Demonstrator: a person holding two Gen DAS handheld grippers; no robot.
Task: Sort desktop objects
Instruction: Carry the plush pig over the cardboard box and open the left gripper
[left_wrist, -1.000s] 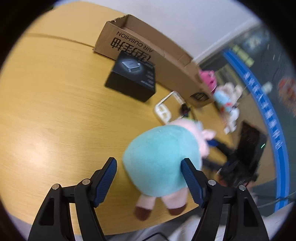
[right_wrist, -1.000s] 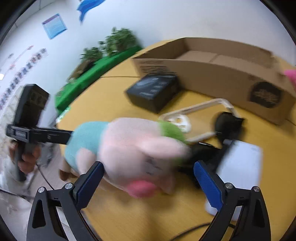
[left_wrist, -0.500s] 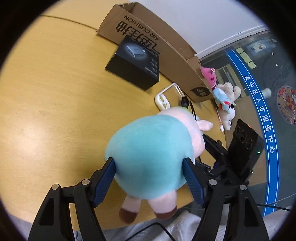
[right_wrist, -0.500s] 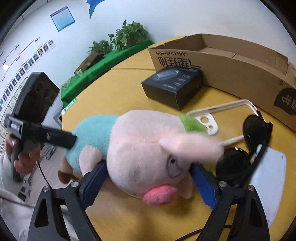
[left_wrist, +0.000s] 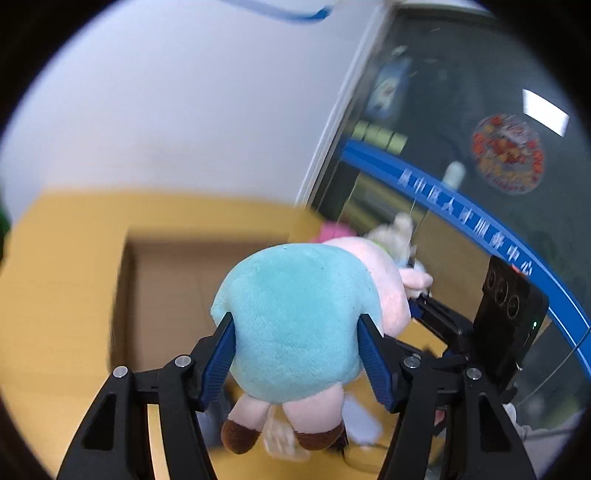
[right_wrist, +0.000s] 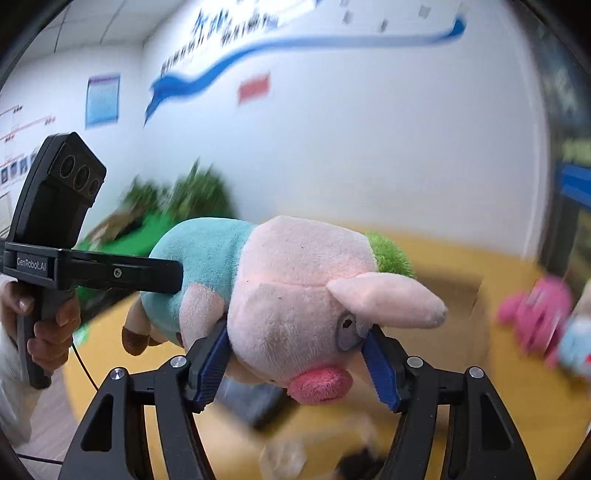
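Plush pig (left_wrist: 295, 317) held in the air above the desk (left_wrist: 66, 295), clamped at both ends: left gripper (left_wrist: 297, 354) fingers squeeze its teal body, right gripper (right_wrist: 295, 363) fingers pinch its pink head. Soft pile, rounded, compressible. Open cardboard box (left_wrist: 173, 288) lies beyond. Judged: pig mid-transfer, not yet placed; blurred items below remain unsorted.

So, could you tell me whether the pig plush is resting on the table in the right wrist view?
No, the pig plush is held in the air between the right gripper and the left gripper, above the table.
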